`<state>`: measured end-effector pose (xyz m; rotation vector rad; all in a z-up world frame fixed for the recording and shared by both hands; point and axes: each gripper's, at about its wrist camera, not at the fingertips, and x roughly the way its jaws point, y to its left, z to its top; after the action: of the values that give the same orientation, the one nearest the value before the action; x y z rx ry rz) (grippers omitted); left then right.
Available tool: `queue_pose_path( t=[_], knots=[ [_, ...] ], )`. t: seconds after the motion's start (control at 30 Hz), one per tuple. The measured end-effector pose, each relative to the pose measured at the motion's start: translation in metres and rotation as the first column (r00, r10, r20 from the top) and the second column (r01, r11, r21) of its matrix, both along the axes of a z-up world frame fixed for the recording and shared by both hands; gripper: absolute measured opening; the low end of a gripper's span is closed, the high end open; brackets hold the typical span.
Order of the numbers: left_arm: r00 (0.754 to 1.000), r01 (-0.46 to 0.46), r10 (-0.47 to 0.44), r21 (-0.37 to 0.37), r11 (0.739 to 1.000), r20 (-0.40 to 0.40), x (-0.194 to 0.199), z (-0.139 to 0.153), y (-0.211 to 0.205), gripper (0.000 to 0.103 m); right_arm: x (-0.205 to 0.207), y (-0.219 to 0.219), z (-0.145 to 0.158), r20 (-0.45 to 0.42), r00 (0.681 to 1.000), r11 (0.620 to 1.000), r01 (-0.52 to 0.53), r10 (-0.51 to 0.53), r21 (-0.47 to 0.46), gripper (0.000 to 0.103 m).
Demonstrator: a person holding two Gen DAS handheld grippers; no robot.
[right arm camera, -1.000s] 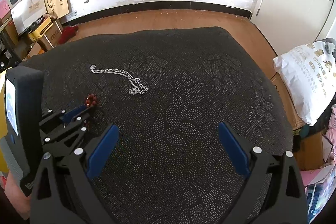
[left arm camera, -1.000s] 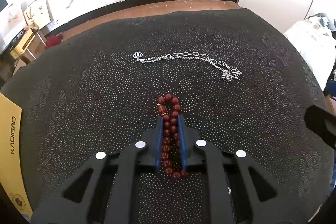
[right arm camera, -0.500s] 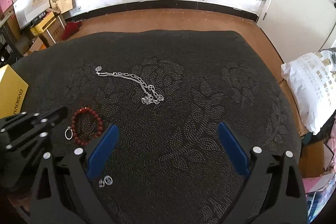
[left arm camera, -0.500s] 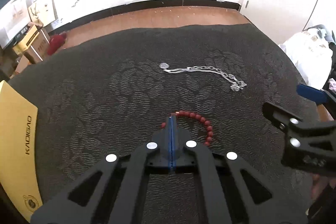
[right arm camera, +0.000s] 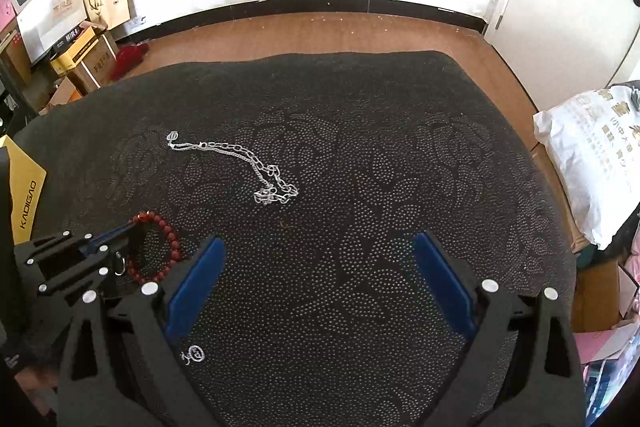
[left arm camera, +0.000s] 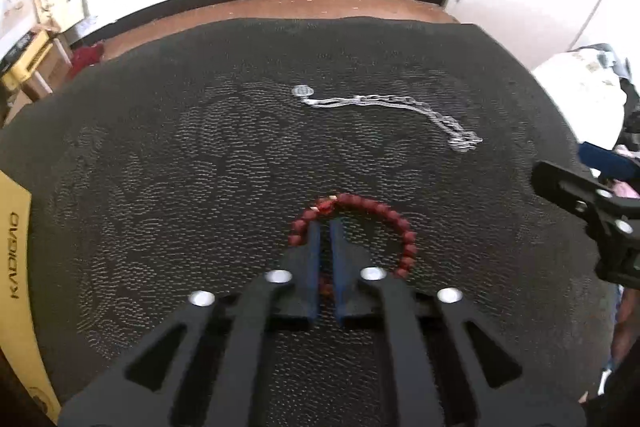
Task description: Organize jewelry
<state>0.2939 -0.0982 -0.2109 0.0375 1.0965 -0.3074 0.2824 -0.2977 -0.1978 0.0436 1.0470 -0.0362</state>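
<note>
A red bead bracelet lies as an open ring on the black patterned cloth. My left gripper stands over it with its jaws a narrow gap apart, tips inside the ring, beads showing between the fingers lower down. The bracelet and left gripper also show in the right wrist view. A silver chain necklace lies farther back, also seen in the right wrist view. My right gripper is wide open and empty above the cloth.
A yellow KADIGAO box sits at the cloth's left edge. A small silver ring lies by the bracelet and small silver pieces near my right gripper. Cardboard boxes stand on the floor far left; a white bag lies right.
My left gripper was shut at the bracelet half a second ago; its jaws now stand slightly apart. The bracelet has spread from a bunched strand into an open ring.
</note>
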Motion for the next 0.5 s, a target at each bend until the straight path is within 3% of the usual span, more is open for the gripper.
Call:
queue_pose_path(
  t=[0.03, 0.07, 0.13, 0.23, 0.33, 0.4, 0.5],
  knots=[
    [1.0, 0.01, -0.01, -0.023, 1.0, 0.001, -0.002, 0.001, 0.001, 0.056, 0.0, -0.001, 0.0, -0.002, 1.0, 1.0, -0.003, 0.003, 0.002, 0.092],
    [1.0, -0.002, 0.002, -0.03, 1.0, 0.006, -0.003, 0.002, 0.002, 0.091, 0.0, -0.002, -0.001, -0.004, 1.0, 1.0, -0.007, 0.007, 0.002, 0.092],
    [0.998, -0.031, 0.031, -0.005, 1.0, 0.046, -0.007, 0.002, 0.003, 0.093, -0.001, -0.005, -0.001, -0.005, 1.0, 1.0, -0.006, 0.006, 0.007, 0.092],
    [0.999, -0.033, 0.033, 0.008, 0.999, 0.02, -0.004, -0.007, 0.004, 0.092, -0.002, -0.007, -0.001, -0.002, 1.0, 1.0, -0.003, 0.003, 0.018, 0.092],
    [0.998, -0.005, 0.002, 0.063, 0.998, 0.055, -0.007, -0.008, -0.003, 0.083, -0.002, -0.008, -0.001, -0.002, 1.0, 1.0, -0.003, 0.003, 0.022, 0.092],
    [0.996, -0.037, 0.03, 0.09, 0.995, 0.078, -0.008, -0.006, -0.001, 0.055, -0.002, -0.009, -0.001, -0.003, 1.0, 1.0, 0.001, -0.001, 0.026, 0.092],
    [0.995, -0.063, 0.053, 0.118, 0.991, 0.084, -0.002, -0.002, 0.011, 0.022, -0.002, -0.013, 0.0, 0.001, 1.0, 0.999, 0.009, -0.009, 0.033, 0.092]
  ],
)
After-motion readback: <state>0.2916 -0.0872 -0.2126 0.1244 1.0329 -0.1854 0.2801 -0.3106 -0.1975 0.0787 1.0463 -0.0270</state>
